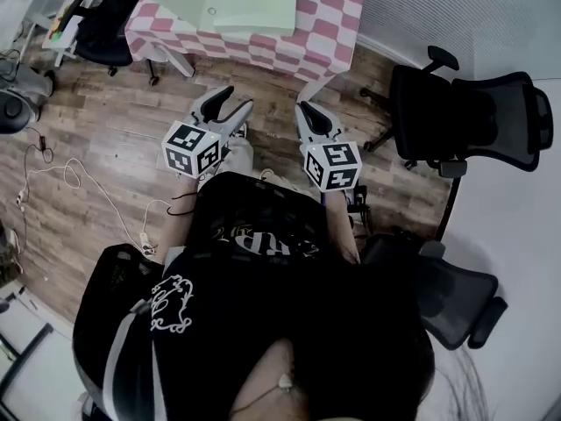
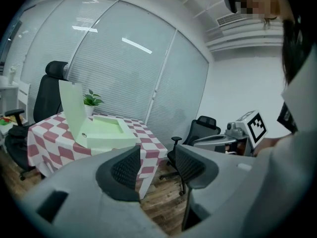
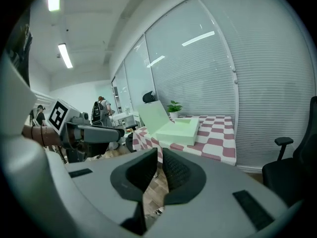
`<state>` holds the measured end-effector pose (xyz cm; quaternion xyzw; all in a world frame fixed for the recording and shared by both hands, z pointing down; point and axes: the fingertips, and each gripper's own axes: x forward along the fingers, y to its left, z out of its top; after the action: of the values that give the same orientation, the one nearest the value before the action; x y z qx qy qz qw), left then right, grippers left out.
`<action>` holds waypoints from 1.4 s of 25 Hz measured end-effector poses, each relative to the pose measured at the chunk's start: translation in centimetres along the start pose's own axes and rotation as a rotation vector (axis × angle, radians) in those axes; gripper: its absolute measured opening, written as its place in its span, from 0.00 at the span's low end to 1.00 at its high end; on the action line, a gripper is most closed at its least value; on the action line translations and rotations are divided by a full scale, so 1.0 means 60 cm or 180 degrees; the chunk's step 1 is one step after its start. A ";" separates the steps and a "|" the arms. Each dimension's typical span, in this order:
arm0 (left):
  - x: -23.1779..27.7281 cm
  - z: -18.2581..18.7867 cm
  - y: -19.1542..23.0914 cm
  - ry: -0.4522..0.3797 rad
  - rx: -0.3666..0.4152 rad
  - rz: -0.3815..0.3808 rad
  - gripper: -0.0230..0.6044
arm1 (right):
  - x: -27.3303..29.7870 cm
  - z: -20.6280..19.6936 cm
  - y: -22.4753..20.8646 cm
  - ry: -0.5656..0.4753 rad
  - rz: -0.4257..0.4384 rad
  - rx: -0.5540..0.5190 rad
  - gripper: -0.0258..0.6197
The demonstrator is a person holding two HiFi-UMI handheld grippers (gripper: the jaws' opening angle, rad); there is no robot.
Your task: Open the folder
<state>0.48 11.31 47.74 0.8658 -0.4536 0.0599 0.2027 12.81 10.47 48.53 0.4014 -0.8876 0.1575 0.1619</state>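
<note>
While the folder (image 2: 106, 133) sits lid-up on the checkered table (image 2: 49, 140) well ahead of both jaws, left gripper (image 2: 157, 155) gapes wide and empty, right gripper (image 3: 159, 157) is pinched nearly together on nothing.

Bare wood floor (image 1: 272, 90) ahead of me gives a clear lane to the checkered table (image 1: 329, 24), green folder (image 1: 250, 3) with upright lid occupies its left part, black office chair (image 1: 473, 117) blocks my right, loose cables (image 1: 66, 178) across floor at my left.
</note>
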 end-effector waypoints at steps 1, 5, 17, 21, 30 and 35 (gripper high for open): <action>-0.007 -0.008 -0.016 -0.0013 0.0004 0.0016 0.39 | -0.011 -0.007 0.005 -0.0001 0.0037 -0.0009 0.10; -0.038 -0.034 -0.066 -0.0035 0.0073 0.0048 0.39 | -0.043 -0.023 0.031 -0.0022 0.0201 -0.0059 0.10; -0.136 -0.087 -0.130 -0.0168 -0.0016 0.0277 0.32 | -0.090 -0.060 0.110 -0.0011 0.0605 -0.0242 0.10; -0.152 -0.094 -0.148 -0.0192 0.0007 0.0285 0.25 | -0.097 -0.066 0.128 0.0012 0.0681 -0.0324 0.10; -0.175 -0.109 -0.154 -0.0165 -0.0006 0.0362 0.23 | -0.107 -0.072 0.147 0.0013 0.0746 -0.0434 0.08; -0.173 -0.107 -0.159 -0.0161 -0.0012 0.0320 0.23 | -0.110 -0.071 0.146 -0.0006 0.0717 -0.0429 0.08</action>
<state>2.67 26.64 47.79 0.8428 -0.5016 0.0473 0.1896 10.94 22.09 48.31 0.2876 -0.9358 0.1143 0.1689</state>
